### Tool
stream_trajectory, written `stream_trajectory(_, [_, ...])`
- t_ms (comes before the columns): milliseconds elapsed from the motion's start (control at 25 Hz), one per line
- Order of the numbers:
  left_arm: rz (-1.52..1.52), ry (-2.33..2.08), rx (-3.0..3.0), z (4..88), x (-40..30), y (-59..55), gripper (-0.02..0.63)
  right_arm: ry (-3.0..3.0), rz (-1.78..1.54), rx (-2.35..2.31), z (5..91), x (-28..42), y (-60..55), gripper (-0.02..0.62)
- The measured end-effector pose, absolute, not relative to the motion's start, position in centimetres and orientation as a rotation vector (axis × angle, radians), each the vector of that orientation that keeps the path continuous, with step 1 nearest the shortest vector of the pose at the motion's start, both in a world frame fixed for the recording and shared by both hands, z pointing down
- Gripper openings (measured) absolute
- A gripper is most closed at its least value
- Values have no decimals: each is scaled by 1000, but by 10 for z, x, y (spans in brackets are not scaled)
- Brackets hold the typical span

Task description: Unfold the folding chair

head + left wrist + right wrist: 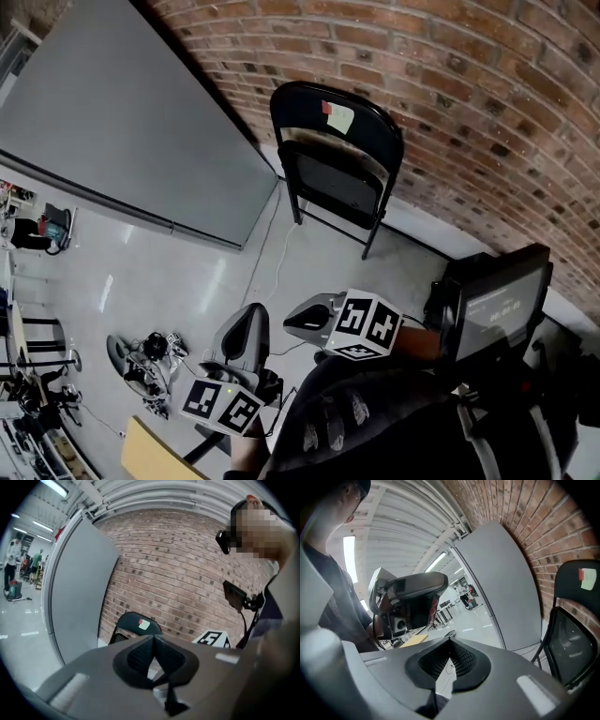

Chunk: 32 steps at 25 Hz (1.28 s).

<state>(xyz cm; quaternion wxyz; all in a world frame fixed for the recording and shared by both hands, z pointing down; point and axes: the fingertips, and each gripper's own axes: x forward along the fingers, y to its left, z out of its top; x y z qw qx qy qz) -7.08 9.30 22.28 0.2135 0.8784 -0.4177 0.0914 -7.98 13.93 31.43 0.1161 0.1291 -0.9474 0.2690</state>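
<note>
A black folding chair (337, 159) stands folded against the brick wall, with a red and a pale sticker on its backrest. The left gripper view shows the chair (136, 623) straight ahead and still some way off. In the right gripper view the chair (576, 620) sits at the right edge. My left gripper (247, 326) and right gripper (302, 319) hang side by side low in the head view, short of the chair and touching nothing. Both are shut with nothing between the jaws, as the left gripper (153, 637) and right gripper (450, 641) show close up.
A large grey panel (122, 122) leans along the brick wall (469, 94) left of the chair. A white cable (274, 258) runs over the floor. Small equipment (145, 361) lies at the lower left, a screen (497, 305) at the right. People (11, 569) stand far off.
</note>
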Motion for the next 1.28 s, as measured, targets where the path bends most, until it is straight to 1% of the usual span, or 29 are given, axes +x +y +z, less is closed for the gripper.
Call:
stream_trajectory(360, [350,-1181,2440,224,0,91,2,-2808,867,397,323,-7,139,2])
stream_trajectory(600, [405,-1162,2466,222,24,91,2,-2844,910,441,320,16,139,2])
stream_trajectory(800, [408,-1172,2465,225,21,94,2,-2814,955,437,329,14,141,2])
stream_trajectory(1000, [343,-1153,2432,239,6,84,2,-2778,846,386,331,1,141,2])
stream_trajectory(1120, [304,-1104,2445,244,1,73,2,-2743,804,446,333,0,129,2])
stream_trajectory(1280, [243,-1047,2476,239,-11,57,2,-2703,880,558,335,-5,105,2])
